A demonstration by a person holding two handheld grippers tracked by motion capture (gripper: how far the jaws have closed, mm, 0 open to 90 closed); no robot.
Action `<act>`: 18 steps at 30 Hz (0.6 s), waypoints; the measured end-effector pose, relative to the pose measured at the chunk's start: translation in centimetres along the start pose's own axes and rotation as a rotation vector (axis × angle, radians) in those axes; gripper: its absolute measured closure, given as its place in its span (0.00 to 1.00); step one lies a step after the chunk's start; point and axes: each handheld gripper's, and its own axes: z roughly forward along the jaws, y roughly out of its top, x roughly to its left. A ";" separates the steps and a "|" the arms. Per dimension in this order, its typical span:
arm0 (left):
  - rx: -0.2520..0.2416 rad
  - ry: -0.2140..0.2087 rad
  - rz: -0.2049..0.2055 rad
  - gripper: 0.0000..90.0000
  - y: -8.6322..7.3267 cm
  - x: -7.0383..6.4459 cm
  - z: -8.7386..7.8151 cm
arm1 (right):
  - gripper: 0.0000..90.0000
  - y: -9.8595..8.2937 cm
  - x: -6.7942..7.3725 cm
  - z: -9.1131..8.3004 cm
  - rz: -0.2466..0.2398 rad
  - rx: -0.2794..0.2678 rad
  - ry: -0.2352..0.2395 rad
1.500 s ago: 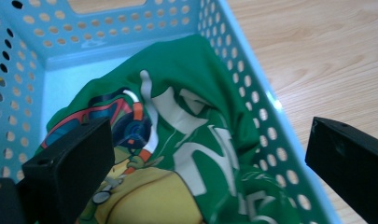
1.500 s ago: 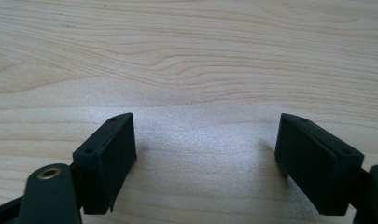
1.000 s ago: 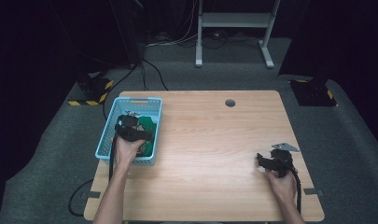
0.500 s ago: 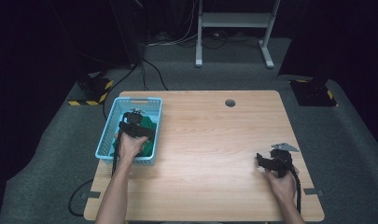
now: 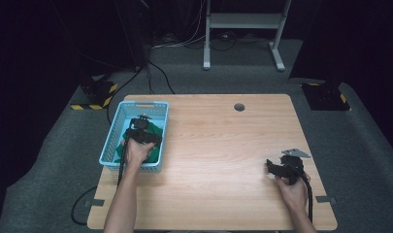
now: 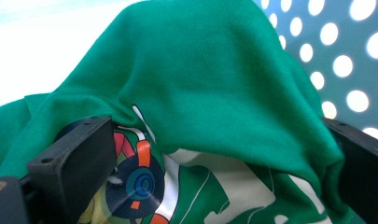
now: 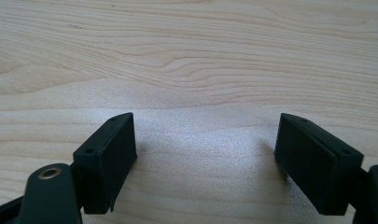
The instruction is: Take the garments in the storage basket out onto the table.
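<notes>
The green shirt point(image 6: 214, 93) lies bunched in the light blue basket point(image 5: 117, 130) at the left edge of the wooden table point(image 5: 218, 145); in the left gripper view its knit fabric humps up between the two black jaws, with a printed patch of orange, blue and cream showing below the fold; the jaws stand wide apart on either side of the hump, the cloth draped against both, so the left gripper point(image 6: 210, 154) is spread around the shirt and not pinching it; behind the cloth the basket's perforated wall shows as rows of bright round holes at the upper right.

In the high view the left gripper point(image 5: 144, 130) sits down inside the basket over the green cloth point(image 5: 155, 145); the left hand point(image 5: 137, 151) grips it from the near side, above the basket's near rim, and the forearm runs straight back to the bottom edge; a black cable trails along that arm.

The right gripper point(image 5: 280, 167) rests low on the table near its right edge, well apart from the basket, pointing left; the right hand point(image 5: 292, 187) holds it from behind; in the right gripper view the right gripper point(image 7: 205, 149) has its jaws spread wide over bare wood grain, with nothing between them.
</notes>
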 end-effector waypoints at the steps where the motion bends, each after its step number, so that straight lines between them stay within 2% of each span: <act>1: 0.003 0.006 -0.005 0.03 -0.1 0.0 0.0 | 0.23 0.0 0.0 0.0 0.000 0.000 0.000; 2: 0.019 0.024 0.010 0.05 -0.2 -0.1 0.2 | 0.23 0.0 0.0 0.0 0.000 0.000 0.000; 5: 0.037 0.025 0.006 0.11 -0.2 0.0 0.4 | 0.23 0.0 0.0 0.0 0.001 0.000 0.000; 8: 0.072 0.060 0.023 0.15 -0.2 -0.3 0.9 | 0.23 0.0 0.0 0.0 0.001 0.000 0.000; 9: 0.075 0.059 0.024 0.15 -0.2 -0.3 1.0 | 0.23 0.0 0.0 0.0 0.001 0.000 0.000; 11: 0.079 0.053 0.015 0.16 -0.3 -0.3 1.1 | 0.23 0.0 0.0 0.0 0.000 0.000 0.000; 15: 0.075 0.014 0.004 0.24 -0.4 -0.1 1.1 | 0.23 0.0 0.0 0.0 0.000 0.000 0.000; 17: 0.065 -0.019 -0.003 0.33 -0.5 0.0 1.1 | 0.23 0.0 0.0 0.0 0.001 0.000 0.000; 18: 0.061 -0.023 0.000 0.42 -0.5 -0.1 1.0 | 0.23 0.0 0.0 0.0 0.001 0.000 0.000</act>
